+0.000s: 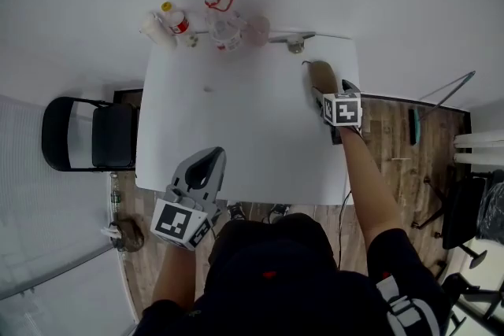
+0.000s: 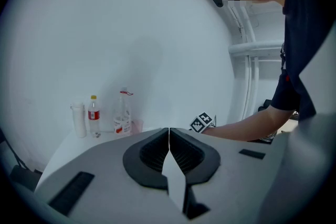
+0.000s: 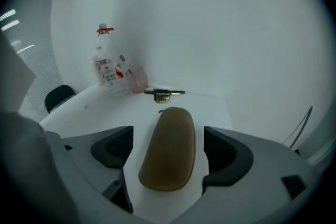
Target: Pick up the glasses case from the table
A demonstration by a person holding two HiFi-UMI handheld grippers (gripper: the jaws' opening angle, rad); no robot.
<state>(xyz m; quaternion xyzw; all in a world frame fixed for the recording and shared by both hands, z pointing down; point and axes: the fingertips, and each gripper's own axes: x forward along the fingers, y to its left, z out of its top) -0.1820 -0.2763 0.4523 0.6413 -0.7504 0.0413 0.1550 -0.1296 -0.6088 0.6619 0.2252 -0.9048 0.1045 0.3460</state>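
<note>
Desk: white top (image 1: 236, 122), mostly bare, carrying the case and a few things along its far edge.
Case: tan, oblong with rounded ends (image 3: 169, 136), lying flat on the desk, not lifted.
Case to right jaws: it sits squarely between them. Its near end is level with the pads and the rest reaches ahead past the tips.
Long axis: runs straight along the line the right jaws point, so the two long sides face the two pads.
Right gripper: (image 3: 169, 150) jaws spread wide, one on each side of the case. A strip of white desk shows between each pad and the case, so neither pad touches it.
Coming move, as I judge it: closing across the short width should catch the case. The jaws look centred, with the gap on either side about equal, so little sideways correction seems needed. Sliding a little further along the case first would give a grip nearer its middle.
Left gripper: (image 2: 169, 136) jaws shut tip to tip with nothing between them, held over the near desk edge, well apart from the case.
Nearer hand: the right, by far.
Beyond the right jaws: a dark clip (image 3: 164, 93) just past the far end of the case. Bottles (image 3: 107, 73) and a pink cup (image 3: 138, 80) stand ahead and off to the left of those jaws.
</note>
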